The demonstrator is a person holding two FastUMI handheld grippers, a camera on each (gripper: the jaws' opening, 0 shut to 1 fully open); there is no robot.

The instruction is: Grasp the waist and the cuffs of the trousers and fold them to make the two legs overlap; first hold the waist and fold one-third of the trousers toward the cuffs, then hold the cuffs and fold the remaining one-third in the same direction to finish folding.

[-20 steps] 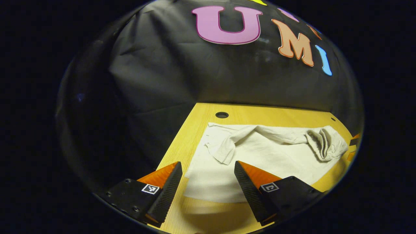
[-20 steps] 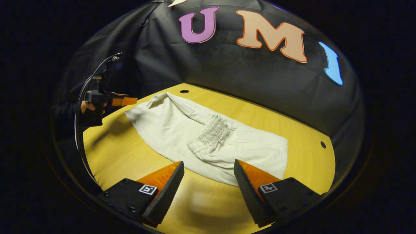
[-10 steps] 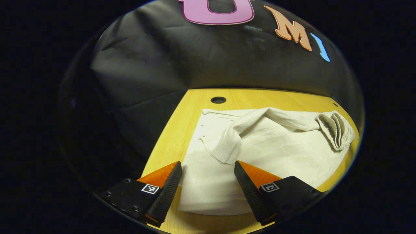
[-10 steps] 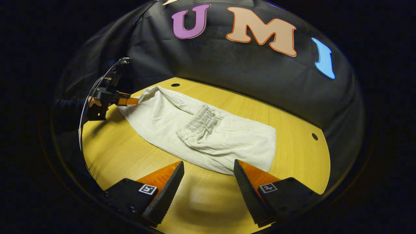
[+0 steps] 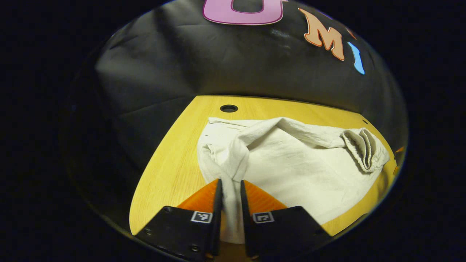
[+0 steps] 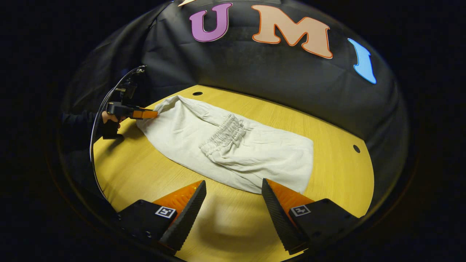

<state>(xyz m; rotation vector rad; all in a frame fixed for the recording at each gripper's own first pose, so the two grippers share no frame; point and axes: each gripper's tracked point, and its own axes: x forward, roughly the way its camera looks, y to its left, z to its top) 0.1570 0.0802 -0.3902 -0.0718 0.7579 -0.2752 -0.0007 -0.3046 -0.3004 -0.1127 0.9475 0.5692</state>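
Note:
The cream trousers (image 5: pixel 302 163) lie on the yellow wooden table (image 5: pixel 167 171), partly folded, with the gathered elastic waist (image 5: pixel 362 145) resting on top toward the right. My left gripper (image 5: pixel 230 182) is shut on a bunched end of the cloth, which rises between its two fingers. In the right gripper view the trousers (image 6: pixel 251 156) stretch across the table with the waist (image 6: pixel 224 133) in the middle, and the left gripper (image 6: pixel 154 114) pinches their far left end. My right gripper (image 6: pixel 233 181) stands open just short of the cloth's near edge, holding nothing.
A hand (image 6: pixel 109 117) and dark sleeve hold the left gripper, with a cable looping above. The table (image 6: pixel 145 171) has round holes at the back (image 6: pixel 197 93) and on the right (image 6: pixel 356 148). Black cloth walls close in behind.
My left gripper moved forward onto the trousers' end and shut on it, bunching the cloth. The right gripper stayed open and barely shifted.

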